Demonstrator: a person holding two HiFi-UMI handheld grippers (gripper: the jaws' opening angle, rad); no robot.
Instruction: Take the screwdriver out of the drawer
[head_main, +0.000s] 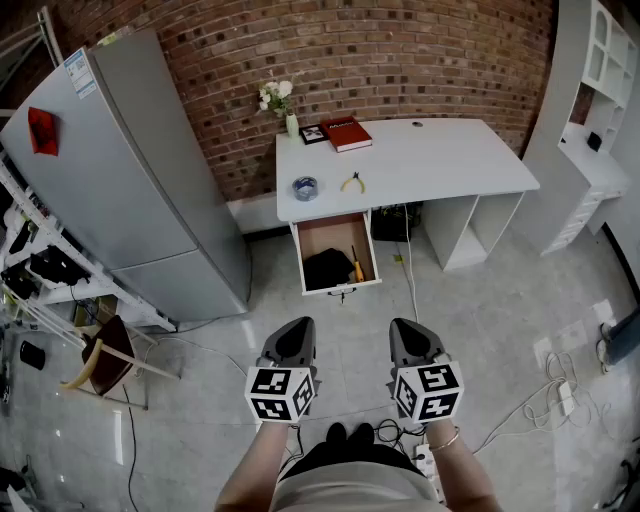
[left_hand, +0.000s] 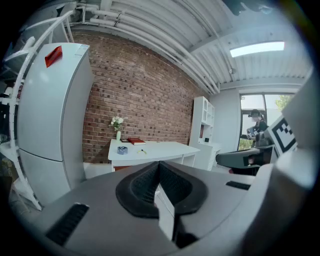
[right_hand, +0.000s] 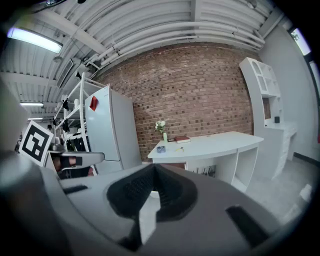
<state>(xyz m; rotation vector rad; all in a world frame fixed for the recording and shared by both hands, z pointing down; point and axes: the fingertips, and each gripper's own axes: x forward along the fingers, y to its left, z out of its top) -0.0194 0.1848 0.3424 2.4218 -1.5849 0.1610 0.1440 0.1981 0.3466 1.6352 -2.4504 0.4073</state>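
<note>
A white desk (head_main: 420, 165) stands against the brick wall with its drawer (head_main: 337, 252) pulled open. In the drawer lie a screwdriver (head_main: 356, 265) with an orange handle, at the right side, and a black bundle (head_main: 327, 269). Both grippers hang side by side over the floor, well short of the drawer and pointing toward it. My left gripper (head_main: 299, 326) is shut and holds nothing, its pads meeting at the tip (left_hand: 159, 166). My right gripper (head_main: 403, 328) is likewise shut and holds nothing (right_hand: 154, 169). The desk (left_hand: 150, 148) (right_hand: 210, 144) shows far off in both gripper views.
A grey fridge (head_main: 130, 170) stands left of the desk. The desktop carries a tape roll (head_main: 305, 188), yellow pliers (head_main: 352, 182), a red book (head_main: 346, 133) and a flower vase (head_main: 288, 112). White shelving (head_main: 592, 110) is at the right; cables (head_main: 555, 385) trail on the floor.
</note>
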